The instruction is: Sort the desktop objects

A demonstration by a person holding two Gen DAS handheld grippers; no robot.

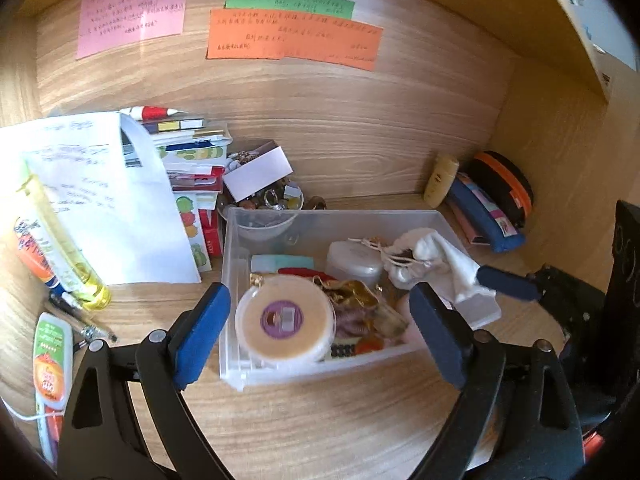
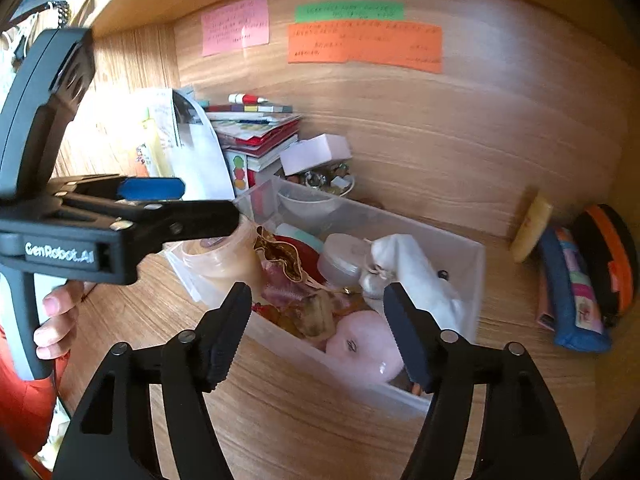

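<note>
A clear plastic bin (image 1: 304,368) sits on the wooden desk, filled with small items: a round cream tub with a purple label (image 1: 285,318), a gold pouch (image 1: 352,294), a white round case (image 1: 354,260) and a white cloth bag (image 1: 424,256). My left gripper (image 1: 320,334) is open, its blue pads either side of the bin's near end. In the right wrist view my right gripper (image 2: 318,334) is open over the bin (image 2: 360,376), above a pink round object (image 2: 362,350). The left gripper (image 2: 152,200) shows at the left there.
Papers (image 1: 112,208), books and a small bowl of trinkets (image 1: 276,200) crowd the back left. A yellow tube (image 1: 64,248), pens and a bottle (image 1: 50,360) lie at the left. A blue pencil case (image 1: 484,216), an orange-black pouch (image 1: 508,188) and a cream bottle (image 1: 440,180) sit at the right.
</note>
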